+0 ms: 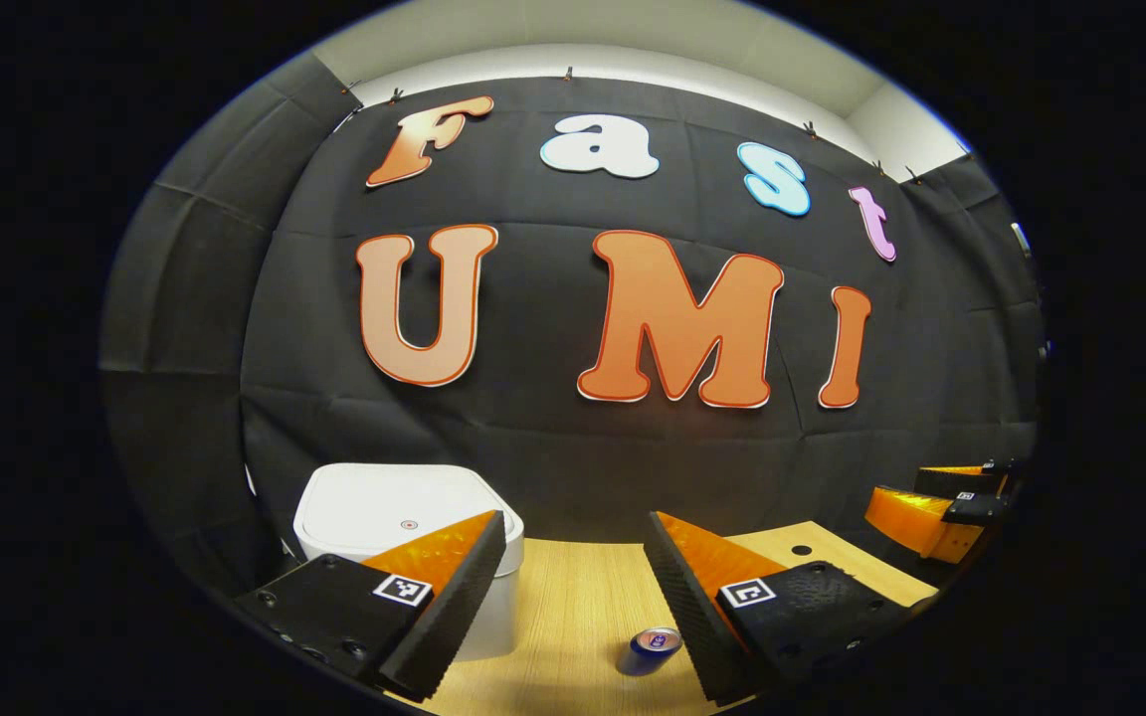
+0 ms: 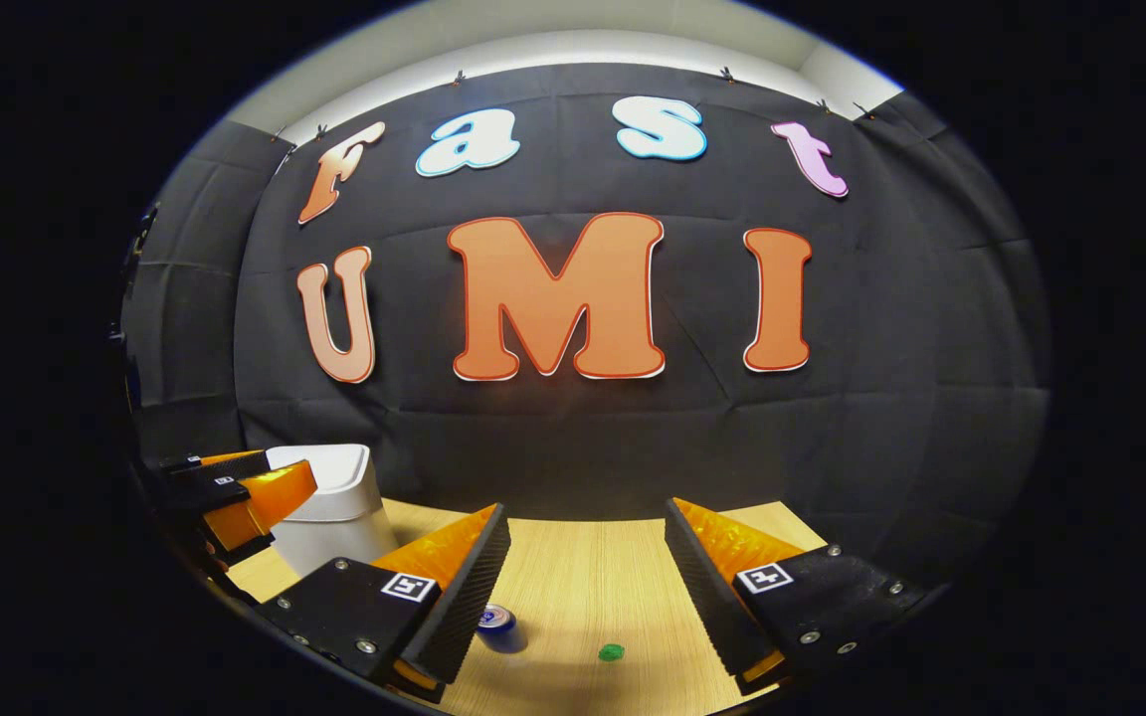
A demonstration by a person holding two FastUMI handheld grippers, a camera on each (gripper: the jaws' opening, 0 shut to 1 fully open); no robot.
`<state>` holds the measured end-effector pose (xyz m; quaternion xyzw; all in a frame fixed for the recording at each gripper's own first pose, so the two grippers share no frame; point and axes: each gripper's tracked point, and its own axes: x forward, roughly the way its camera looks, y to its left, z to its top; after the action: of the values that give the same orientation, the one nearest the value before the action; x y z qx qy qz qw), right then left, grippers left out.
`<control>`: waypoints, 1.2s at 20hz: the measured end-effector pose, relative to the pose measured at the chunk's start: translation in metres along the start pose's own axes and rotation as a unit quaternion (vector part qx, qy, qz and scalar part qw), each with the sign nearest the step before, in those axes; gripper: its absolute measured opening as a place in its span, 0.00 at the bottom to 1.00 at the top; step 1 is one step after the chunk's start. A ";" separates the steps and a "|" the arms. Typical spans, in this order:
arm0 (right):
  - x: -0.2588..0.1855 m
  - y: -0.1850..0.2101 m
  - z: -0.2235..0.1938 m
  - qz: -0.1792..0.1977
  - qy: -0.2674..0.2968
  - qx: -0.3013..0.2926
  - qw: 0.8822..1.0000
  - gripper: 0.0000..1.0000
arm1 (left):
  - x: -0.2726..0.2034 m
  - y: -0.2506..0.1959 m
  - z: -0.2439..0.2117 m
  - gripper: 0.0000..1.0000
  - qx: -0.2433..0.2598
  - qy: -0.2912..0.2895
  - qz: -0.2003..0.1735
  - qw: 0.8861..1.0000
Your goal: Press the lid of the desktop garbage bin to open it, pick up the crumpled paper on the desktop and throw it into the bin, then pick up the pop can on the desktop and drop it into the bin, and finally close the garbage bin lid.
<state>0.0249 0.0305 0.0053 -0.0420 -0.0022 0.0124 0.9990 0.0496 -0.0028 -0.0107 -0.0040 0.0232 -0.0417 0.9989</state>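
Note:
The white garbage bin [image 1: 404, 517] stands on the wooden desk with its lid down, at the lower left in the left gripper view. My left gripper [image 1: 578, 537] hovers open above the desk, its left finger in front of the bin. A blue pop can [image 1: 651, 649] stands upright on the desk just inside the right finger. In the right gripper view my right gripper [image 2: 583, 522] is open and empty, with the pop can [image 2: 499, 626] beside its left finger and the bin [image 2: 334, 502] farther left. The other gripper [image 2: 235, 497] appears in front of the bin.
A small green object [image 2: 612, 652] lies on the wooden desk [image 2: 583, 577] between the right gripper's fingers. The desk has a round hole [image 1: 801, 550] near its far right corner. The black cloth wall rises right behind the desk. The other gripper [image 1: 941, 507] hangs at the right edge.

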 end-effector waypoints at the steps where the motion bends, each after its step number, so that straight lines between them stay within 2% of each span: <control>1: 0.000 -0.001 0.000 -0.001 -0.001 -0.001 1.000 0.94 | 0.000 -0.001 0.002 0.88 0.003 -0.002 -0.001 1.000; 7: 0.000 -0.003 0.000 -0.002 -0.002 0.000 1.000 0.94 | 0.001 0.004 0.005 0.76 0.014 -0.003 0.007 1.000; 12: 0.001 -0.002 0.000 0.001 0.000 -0.001 1.000 0.94 | 0.005 0.004 -0.002 0.50 0.010 0.015 0.003 1.000; 13: 0.001 -0.003 0.000 0.001 -0.001 -0.003 1.000 0.94 | 0.006 0.004 -0.002 0.49 0.010 0.017 0.003 1.000; 16: 0.002 -0.003 0.001 0.002 -0.002 -0.004 1.000 0.94 | 0.008 0.012 0.000 0.25 0.019 0.018 0.021 0.999; 17: 0.002 -0.004 0.001 0.002 -0.002 -0.003 1.000 0.94 | 0.007 0.013 0.001 0.21 0.024 0.017 0.022 0.999; 18: 0.002 -0.005 0.001 0.003 -0.001 -0.003 1.000 0.94 | 0.008 0.014 0.002 0.08 0.029 0.017 0.024 0.999; 19: 0.002 -0.006 0.000 0.003 -0.001 -0.003 1.000 0.94 | 0.009 0.016 0.002 0.04 0.032 0.017 0.024 0.999; 21: 0.002 -0.007 -0.001 0.004 0.000 -0.002 1.000 0.94 | 0.008 0.014 0.005 0.00 0.027 0.025 0.007 0.999; 24: 0.005 -0.006 -0.003 0.011 0.003 0.004 1.000 0.94 | 0.014 0.049 0.026 0.00 0.050 0.028 0.026 0.998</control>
<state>0.0300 0.0242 0.0029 -0.0384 0.0012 0.0238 0.9990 0.0684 0.0446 0.0144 0.0475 0.0491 -0.0172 0.9975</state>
